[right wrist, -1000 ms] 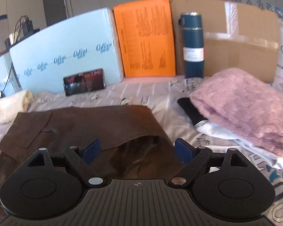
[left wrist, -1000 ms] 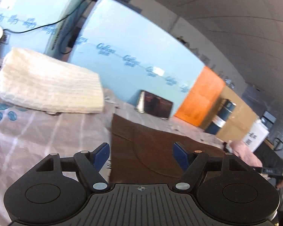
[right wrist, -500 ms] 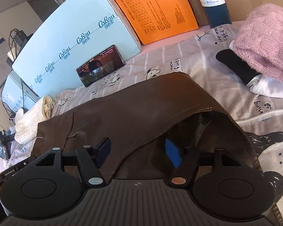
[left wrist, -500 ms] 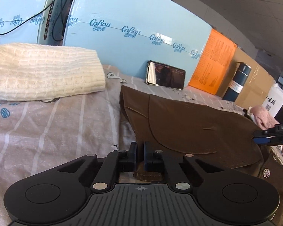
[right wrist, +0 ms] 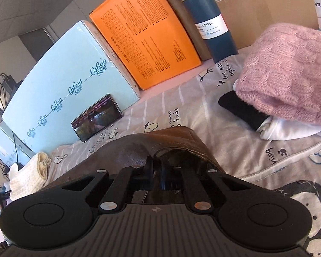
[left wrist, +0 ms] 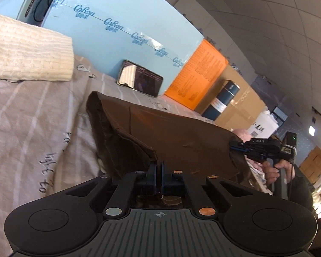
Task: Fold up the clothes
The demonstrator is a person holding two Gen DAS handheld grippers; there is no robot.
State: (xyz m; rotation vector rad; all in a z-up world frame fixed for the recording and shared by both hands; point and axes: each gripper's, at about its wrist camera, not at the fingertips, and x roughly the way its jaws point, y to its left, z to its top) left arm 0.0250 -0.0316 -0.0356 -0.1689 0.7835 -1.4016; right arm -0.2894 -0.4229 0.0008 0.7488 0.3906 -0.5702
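The brown garment [left wrist: 182, 141] lies spread on a bed sheet [left wrist: 32, 128] printed with stripes and cartoon figures, its near edge lifted at 2 places. The left tool [left wrist: 158, 171] is clenched on a fold of that edge at one end. The right tool [right wrist: 156, 171] is clamped on the garment's hem at the other end, where the fabric arches up over the tips; in the left wrist view it shows held by a hand [left wrist: 274, 171]. A folded cream knit [left wrist: 27, 49] sits well apart to the left. A pink knit [right wrist: 289, 75] rests on what looks like black and white clothes on the right. Behind stand a phone [right wrist: 96, 116] leaning on a pale blue box [right wrist: 64, 81], an orange box [right wrist: 147, 36] and a dark blue bottle [right wrist: 207, 19].
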